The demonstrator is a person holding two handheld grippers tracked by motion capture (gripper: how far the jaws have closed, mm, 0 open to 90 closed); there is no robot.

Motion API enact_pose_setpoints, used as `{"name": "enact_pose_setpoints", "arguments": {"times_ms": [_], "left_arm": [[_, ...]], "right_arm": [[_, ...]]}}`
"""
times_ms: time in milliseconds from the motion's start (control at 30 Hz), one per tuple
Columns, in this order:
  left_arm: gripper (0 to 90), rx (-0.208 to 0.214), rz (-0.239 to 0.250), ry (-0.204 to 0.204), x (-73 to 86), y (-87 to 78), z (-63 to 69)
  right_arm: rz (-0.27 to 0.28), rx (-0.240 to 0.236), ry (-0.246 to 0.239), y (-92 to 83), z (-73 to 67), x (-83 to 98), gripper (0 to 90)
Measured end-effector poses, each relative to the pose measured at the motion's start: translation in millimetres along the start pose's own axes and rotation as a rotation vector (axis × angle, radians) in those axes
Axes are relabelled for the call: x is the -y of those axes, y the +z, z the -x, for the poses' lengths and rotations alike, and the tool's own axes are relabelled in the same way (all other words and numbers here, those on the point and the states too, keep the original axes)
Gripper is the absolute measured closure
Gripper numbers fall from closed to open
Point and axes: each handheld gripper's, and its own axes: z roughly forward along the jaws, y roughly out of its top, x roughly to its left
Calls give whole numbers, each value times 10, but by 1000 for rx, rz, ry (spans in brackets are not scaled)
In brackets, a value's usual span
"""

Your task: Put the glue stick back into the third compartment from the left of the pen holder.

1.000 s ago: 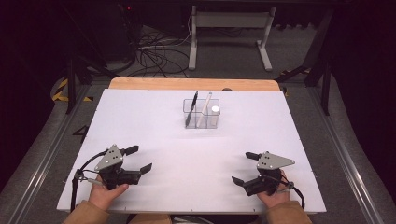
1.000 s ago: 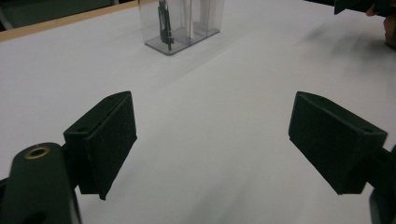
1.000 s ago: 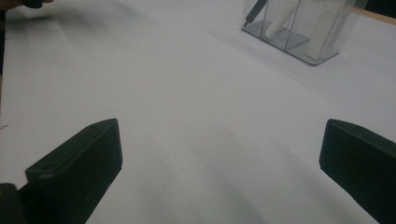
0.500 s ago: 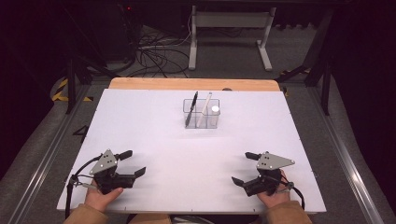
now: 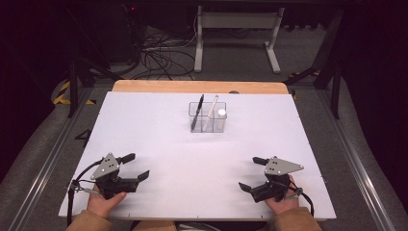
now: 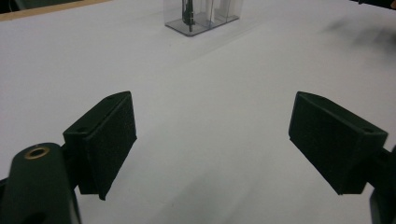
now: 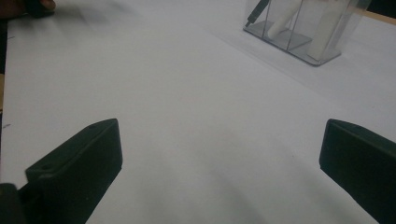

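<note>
Stage: start, nothing handled | left gripper (image 5: 136,166): jaws apart, empty | right gripper (image 5: 249,173): jaws apart, empty | clear organizer (image 5: 208,117): black pen (image 5: 197,112), white items inside, untouched

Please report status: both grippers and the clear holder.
Left gripper, right gripper: jaws open, empty. Clear plastic pen holder upright, far off, untouched. Nothing between.

high view: fixed above the near edge of the bench (image 5: 159,125), looking forward and down, far enough to take in all four edges.
left gripper view: low over the bench near its near-left corner, facing the clear organizer (image 6: 201,16) at the far middle.
right gripper view: low near the near-right corner, facing the organizer.
shared: organizer and white bench top.
</note>
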Motion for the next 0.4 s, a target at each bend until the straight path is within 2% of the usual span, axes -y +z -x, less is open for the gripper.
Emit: {"name": "enact_pose_setpoints", "arguments": {"times_ms": [267,400], "left_arm": [[134,3,2,-1,-6,-16,5],[121,6,-13,-1,-10,-8,7]], "right_arm": [[1,-1,0,1,9,-1,0],[1,0,4,1,9,-2,0]]}}
